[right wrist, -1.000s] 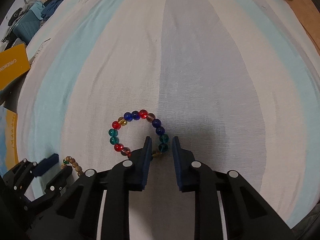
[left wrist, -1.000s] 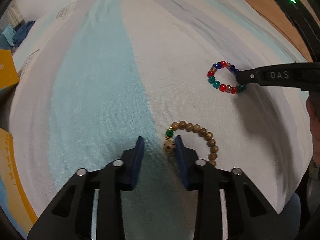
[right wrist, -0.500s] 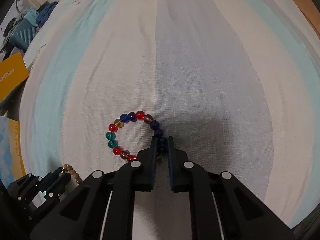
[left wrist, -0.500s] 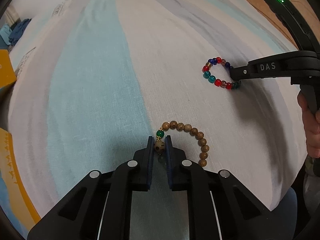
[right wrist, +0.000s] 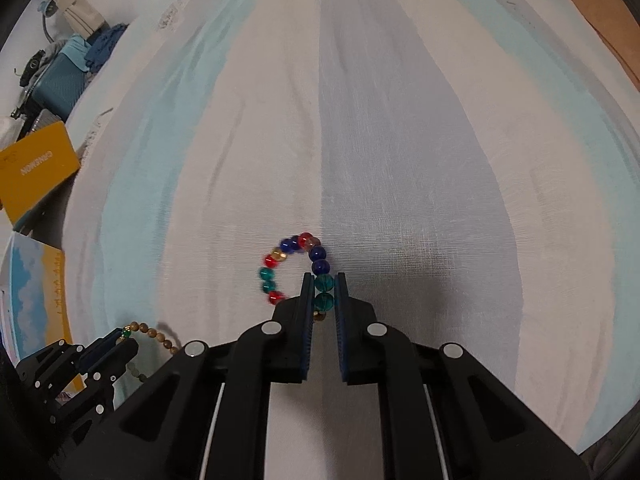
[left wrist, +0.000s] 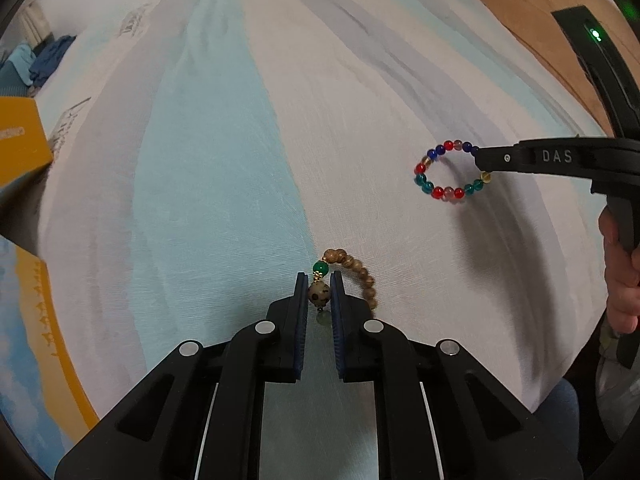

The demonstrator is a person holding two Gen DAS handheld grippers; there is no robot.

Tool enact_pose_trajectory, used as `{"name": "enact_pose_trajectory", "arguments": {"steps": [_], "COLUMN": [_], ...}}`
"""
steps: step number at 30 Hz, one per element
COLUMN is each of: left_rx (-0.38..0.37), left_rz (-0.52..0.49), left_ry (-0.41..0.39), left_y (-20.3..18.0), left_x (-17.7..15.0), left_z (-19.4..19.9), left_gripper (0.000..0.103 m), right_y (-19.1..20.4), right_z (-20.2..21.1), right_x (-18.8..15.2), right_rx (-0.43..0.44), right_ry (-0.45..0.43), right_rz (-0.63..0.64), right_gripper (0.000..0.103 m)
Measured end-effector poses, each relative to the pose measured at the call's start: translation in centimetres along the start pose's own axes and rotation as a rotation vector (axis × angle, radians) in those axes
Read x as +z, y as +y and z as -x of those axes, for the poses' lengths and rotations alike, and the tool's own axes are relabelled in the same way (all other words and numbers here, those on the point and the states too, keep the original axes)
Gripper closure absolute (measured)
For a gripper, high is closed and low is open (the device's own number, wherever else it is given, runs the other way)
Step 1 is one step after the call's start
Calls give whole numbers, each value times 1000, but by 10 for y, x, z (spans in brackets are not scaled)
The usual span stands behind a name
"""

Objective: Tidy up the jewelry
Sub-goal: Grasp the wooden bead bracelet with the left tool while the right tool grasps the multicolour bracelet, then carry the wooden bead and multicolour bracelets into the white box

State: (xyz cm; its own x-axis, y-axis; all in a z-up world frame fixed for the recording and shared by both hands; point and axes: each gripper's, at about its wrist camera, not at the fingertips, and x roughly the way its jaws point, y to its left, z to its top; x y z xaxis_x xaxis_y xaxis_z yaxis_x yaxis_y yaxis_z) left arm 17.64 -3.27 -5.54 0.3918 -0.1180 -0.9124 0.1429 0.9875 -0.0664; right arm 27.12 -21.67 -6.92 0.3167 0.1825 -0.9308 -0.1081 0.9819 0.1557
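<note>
My left gripper point(left wrist: 319, 284) is shut on the big speckled bead of a brown wooden bead bracelet point(left wrist: 362, 276), which hangs off the striped cloth point(left wrist: 224, 152) with its green bead just past the tips. My right gripper point(right wrist: 323, 282) is shut on the teal beads of a multicoloured glass bead bracelet point(right wrist: 280, 256), lifted above the cloth. In the left wrist view that glass bracelet point(left wrist: 434, 184) dangles from the right gripper point(left wrist: 482, 160), which comes in from the right. In the right wrist view the left gripper point(right wrist: 120, 342) holds the wooden bracelet point(right wrist: 160, 338) at lower left.
A yellow box point(left wrist: 18, 136) and a blue-and-yellow box point(left wrist: 36, 320) lie along the cloth's left edge. Clothes and a teal case point(right wrist: 66, 76) are piled at far left. Wooden floor point(left wrist: 532, 12) shows at upper right. A hand point(left wrist: 620, 276) grips the right gripper's handle.
Both grippers shut, the left on the wooden bracelet's speckled bead, the right on the glass bracelet's teal beads, and both have risen, lifting the bracelets off the cloth.
</note>
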Motion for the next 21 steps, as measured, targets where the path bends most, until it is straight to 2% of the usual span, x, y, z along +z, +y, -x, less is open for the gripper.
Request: {"name": "enact_pose_trajectory", "arguments": {"steps": [21], "left_rx": [51], "left_rz": [11], "left_ry": [-47], "left_y": [12], "left_x": [-6], "left_z": [46], "left_gripper": [93], "right_y": [17], "right_z": [52], "right_x": [-19], "right_rx": [-12], "right_ry": [-68], "right_rz": [34], "right_gripper": [94]}}
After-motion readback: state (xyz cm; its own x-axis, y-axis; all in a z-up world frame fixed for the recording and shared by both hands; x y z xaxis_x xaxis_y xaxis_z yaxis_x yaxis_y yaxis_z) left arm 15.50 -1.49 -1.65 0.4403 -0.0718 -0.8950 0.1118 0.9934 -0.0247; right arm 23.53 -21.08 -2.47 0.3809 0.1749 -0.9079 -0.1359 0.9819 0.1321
